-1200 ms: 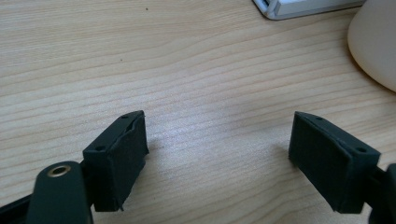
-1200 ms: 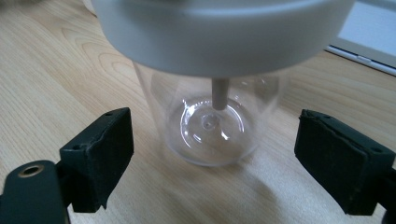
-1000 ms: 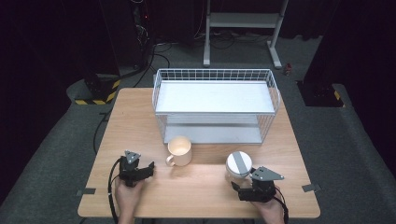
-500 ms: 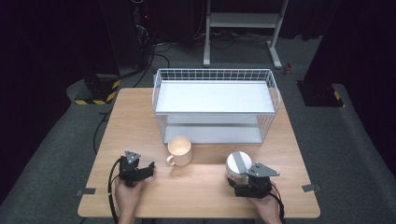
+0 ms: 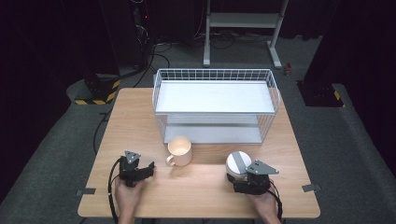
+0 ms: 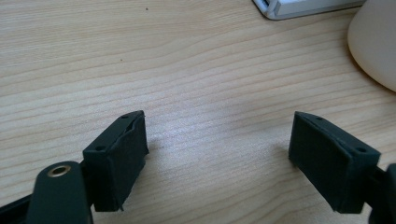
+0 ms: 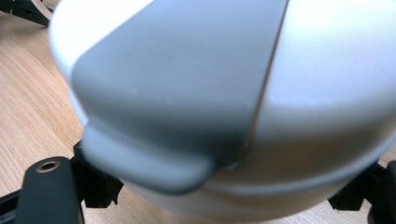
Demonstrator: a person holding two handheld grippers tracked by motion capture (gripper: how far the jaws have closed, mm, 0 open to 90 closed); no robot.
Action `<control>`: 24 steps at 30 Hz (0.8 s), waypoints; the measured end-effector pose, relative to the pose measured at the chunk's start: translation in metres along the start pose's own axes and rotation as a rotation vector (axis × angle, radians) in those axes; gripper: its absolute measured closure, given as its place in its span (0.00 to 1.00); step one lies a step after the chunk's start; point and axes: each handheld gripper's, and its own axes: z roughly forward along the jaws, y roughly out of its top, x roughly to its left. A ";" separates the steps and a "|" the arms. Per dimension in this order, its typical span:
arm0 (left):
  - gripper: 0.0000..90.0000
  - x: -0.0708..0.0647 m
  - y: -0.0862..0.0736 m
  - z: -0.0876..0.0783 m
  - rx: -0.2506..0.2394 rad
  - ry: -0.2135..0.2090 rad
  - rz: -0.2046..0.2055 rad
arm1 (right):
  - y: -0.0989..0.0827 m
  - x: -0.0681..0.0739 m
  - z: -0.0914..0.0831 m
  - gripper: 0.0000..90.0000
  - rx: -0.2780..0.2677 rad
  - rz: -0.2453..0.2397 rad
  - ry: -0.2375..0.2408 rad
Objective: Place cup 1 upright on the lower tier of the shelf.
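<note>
While right gripper jaws close around white container, left gripper jaws wide.

A round white container sits very close to the camera, blurred, spreading from 10 o'clock across to 3 o'clock. Over its top runs a broad grey lid strap, ending in a rounded grey tab that juts out toward 7 o'clock. The right gripper reaches in from 6 o'clock, its jaws on either side of the container's lower body: one black jaw shows at 8 o'clock, the other at 4 o'clock. The jaws have just been closing, with the container between them; whether the pads press on it cannot be told. Pale wooden desk shows at 9 o'clock.
</note>
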 end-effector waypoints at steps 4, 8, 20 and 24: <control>0.22 0.000 0.000 0.000 0.000 0.000 0.000 | 0.000 0.000 0.000 0.20 -0.005 -0.004 -0.003; 0.22 0.000 0.000 0.000 -0.001 0.000 0.001 | 0.000 0.000 0.001 0.20 -0.009 -0.003 -0.006; 0.22 0.000 0.000 0.000 0.000 0.000 0.000 | 0.005 -0.004 0.002 0.20 -0.011 0.014 -0.009; 0.22 0.000 0.000 0.000 0.000 0.000 0.000 | 0.007 -0.007 0.002 0.20 -0.016 0.020 -0.017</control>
